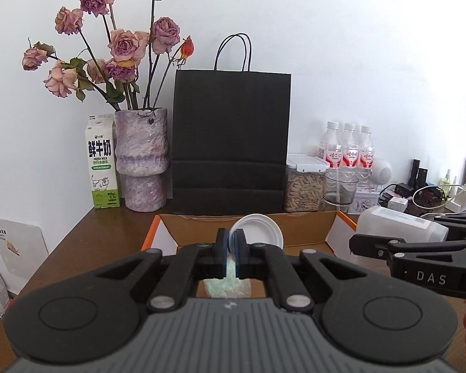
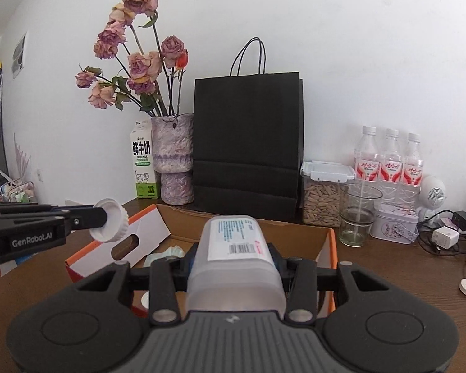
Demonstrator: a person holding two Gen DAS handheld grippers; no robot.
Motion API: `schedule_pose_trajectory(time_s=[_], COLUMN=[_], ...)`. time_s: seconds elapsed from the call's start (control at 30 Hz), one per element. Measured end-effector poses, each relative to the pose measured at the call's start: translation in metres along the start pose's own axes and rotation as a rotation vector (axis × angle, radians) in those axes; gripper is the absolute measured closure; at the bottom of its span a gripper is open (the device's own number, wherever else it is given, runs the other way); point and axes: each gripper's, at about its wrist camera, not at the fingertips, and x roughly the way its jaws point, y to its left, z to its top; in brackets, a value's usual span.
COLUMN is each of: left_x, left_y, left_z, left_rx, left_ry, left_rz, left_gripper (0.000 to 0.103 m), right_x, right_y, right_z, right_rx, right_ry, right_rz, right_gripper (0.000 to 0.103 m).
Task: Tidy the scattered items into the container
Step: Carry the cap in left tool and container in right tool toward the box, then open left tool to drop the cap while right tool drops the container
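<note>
Over the cardboard box, left gripper pinches white lid, right gripper clamps plastic jar, prob. to drop both in.

Pale crumpled bag in the cardboard box mostly hidden behind the left gripper. Box floor largely blocked by the translucent jar. Jar label print too small to read. Cable clutter at far right blurred, cut by the edge.

A white round lid is held up over the open cardboard box. A cloudy plastic jar with a label lies sideways, right of the lid.
</note>
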Motion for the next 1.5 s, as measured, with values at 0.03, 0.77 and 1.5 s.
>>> schedule_pose_trajectory(time_s=[0.03, 0.77, 1.5], left_x=[0.009, 0.082, 0.050], left_y=[0.004, 0.040, 0.025], left_z=[0.001, -0.024, -0.026], left_rx=[-0.001, 0.037, 0.078], left_ry=[0.004, 0.121, 0.023], left_rz=[0.000, 0.098, 0.140], left_gripper=[0.098, 0.062, 0.000], right_x=[0.010, 0.097, 0.073], right_y=[0.001, 0.010, -0.004], right_z=[0.001, -0.017, -0.021], right_rx=[-0.003, -0.048, -0.061], right_ry=[0.009, 0.161, 0.187], right_rz=[0.008, 0.049, -0.046], right_gripper=[0.062, 0.015, 0.000])
